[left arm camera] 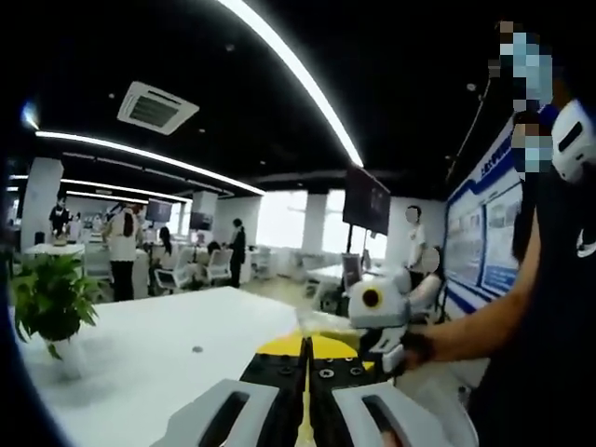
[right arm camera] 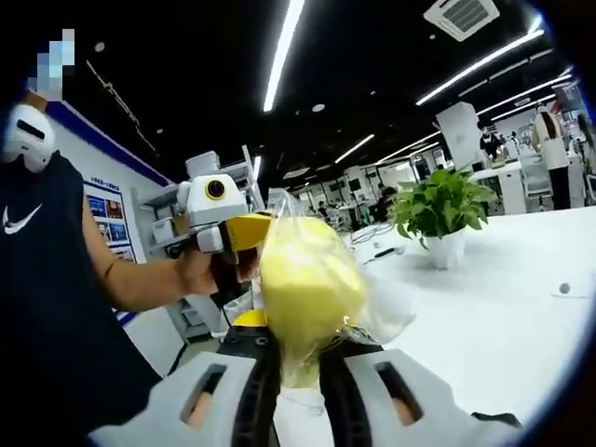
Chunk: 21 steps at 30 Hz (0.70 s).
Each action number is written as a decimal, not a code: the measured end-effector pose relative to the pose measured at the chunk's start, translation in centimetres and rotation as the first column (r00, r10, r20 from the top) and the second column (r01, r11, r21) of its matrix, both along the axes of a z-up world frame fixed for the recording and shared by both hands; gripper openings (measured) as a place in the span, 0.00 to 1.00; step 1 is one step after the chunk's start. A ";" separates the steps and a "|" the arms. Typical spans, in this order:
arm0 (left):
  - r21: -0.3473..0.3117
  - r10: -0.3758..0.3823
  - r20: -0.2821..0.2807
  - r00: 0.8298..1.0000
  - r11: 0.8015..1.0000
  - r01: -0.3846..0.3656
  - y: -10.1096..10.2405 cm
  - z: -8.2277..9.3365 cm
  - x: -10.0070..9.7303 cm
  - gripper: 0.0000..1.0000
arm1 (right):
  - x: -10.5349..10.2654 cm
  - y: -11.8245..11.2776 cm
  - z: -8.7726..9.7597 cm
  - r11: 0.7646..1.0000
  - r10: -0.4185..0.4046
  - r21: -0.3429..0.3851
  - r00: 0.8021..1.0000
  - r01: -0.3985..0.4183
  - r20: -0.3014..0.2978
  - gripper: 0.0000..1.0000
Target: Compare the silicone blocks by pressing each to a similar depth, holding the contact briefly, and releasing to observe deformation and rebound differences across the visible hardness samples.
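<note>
My right gripper (right arm camera: 298,372) has its fingers pinched on one yellow silicone block (right arm camera: 309,284) in clear wrap, held up off the white surface (right arm camera: 503,307); I judge this the press-and-hold; next, release and watch rebound; left gripper (left arm camera: 305,391) fingers together, nothing held; one potted plant (right arm camera: 442,209).

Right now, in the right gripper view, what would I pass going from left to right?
Person in a dark shirt → the other tool in their hand → yellow block in clear wrap → potted plant → white table → small dark knob on the table.
</note>
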State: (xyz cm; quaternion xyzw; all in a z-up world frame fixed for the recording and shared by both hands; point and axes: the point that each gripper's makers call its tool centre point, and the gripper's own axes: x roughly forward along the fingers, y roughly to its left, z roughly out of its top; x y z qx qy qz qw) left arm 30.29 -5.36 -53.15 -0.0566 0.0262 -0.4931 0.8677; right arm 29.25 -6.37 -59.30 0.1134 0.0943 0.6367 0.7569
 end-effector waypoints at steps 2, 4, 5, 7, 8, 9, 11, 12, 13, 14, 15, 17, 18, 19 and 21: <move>-0.010 -0.003 -0.005 1.000 1.000 0.003 0.0 0.3 0.1 0.00 | 0.7 -0.3 -0.1 0.999 -0.045 -0.026 0.999 0.045 0.023 0.14; -0.023 -0.002 0.000 1.000 1.000 0.002 0.0 0.6 0.1 0.00 | 0.9 -0.4 -0.4 0.996 -0.058 -0.060 0.996 0.062 0.071 0.18; -0.033 0.000 0.000 1.000 0.999 0.000 0.1 0.8 0.2 0.00 | 0.8 -0.3 -0.2 0.997 -0.057 -0.049 0.996 0.060 0.065 0.23; -0.049 0.003 -0.001 1.000 0.999 -0.003 0.2 1.1 0.4 0.00 | 0.9 -0.4 0.0 0.997 -0.064 -0.036 0.996 0.066 0.060 0.30; -0.054 0.004 0.000 1.000 0.999 -0.004 0.2 1.3 0.4 0.00 | 1.0 -0.5 0.1 0.997 -0.068 -0.031 0.996 0.070 0.064 0.34; -0.059 0.004 0.001 1.000 0.998 -0.004 0.3 1.4 0.5 0.00 | 1.1 -0.7 0.3 0.996 -0.078 -0.027 0.995 0.079 0.066 0.37; -0.068 0.004 0.001 1.000 0.998 -0.004 0.3 1.7 0.6 0.00 | 1.3 -0.9 0.6 0.996 -0.089 -0.017 0.993 0.091 0.072 0.43; -0.068 0.007 0.004 1.000 0.998 -0.006 0.4 1.8 0.6 0.00 | 1.4 -1.0 0.7 0.995 -0.093 -0.014 0.993 0.094 0.074 0.46; -0.069 0.008 0.004 1.000 0.998 -0.008 0.4 1.8 0.6 0.00 | 1.5 -1.1 0.8 0.995 -0.099 -0.011 0.992 0.100 0.076 0.50; -0.069 0.010 0.003 1.000 0.998 -0.010 0.5 1.8 0.7 0.00 | 1.7 -1.2 1.0 0.993 -0.114 -0.005 0.990 0.115 0.085 0.56; -0.072 0.011 0.003 1.000 0.997 -0.011 0.6 1.8 0.8 0.00 | 1.9 -1.4 1.1 0.991 -0.131 -0.004 0.987 0.132 0.090 0.62; -0.078 0.015 0.001 1.000 0.997 -0.015 0.6 1.9 0.8 0.00 | 2.5 -1.8 1.1 0.985 -0.168 -0.013 0.980 0.170 0.107 0.79; -0.084 0.015 -0.003 1.000 0.996 -0.015 0.7 2.0 0.8 0.00 | 2.8 -2.1 1.0 0.981 -0.189 -0.021 0.976 0.192 0.110 0.86; -0.092 0.019 -0.006 1.000 0.996 -0.019 1.0 2.1 1.0 0.00 | 3.1 -2.5 0.7 0.977 -0.208 -0.030 0.971 0.213 0.115 0.92; -0.107 0.027 -0.012 1.000 0.994 -0.028 1.3 2.2 1.1 0.00 | 3.3 -3.1 0.1 0.975 -0.211 -0.051 0.971 0.218 0.112 0.96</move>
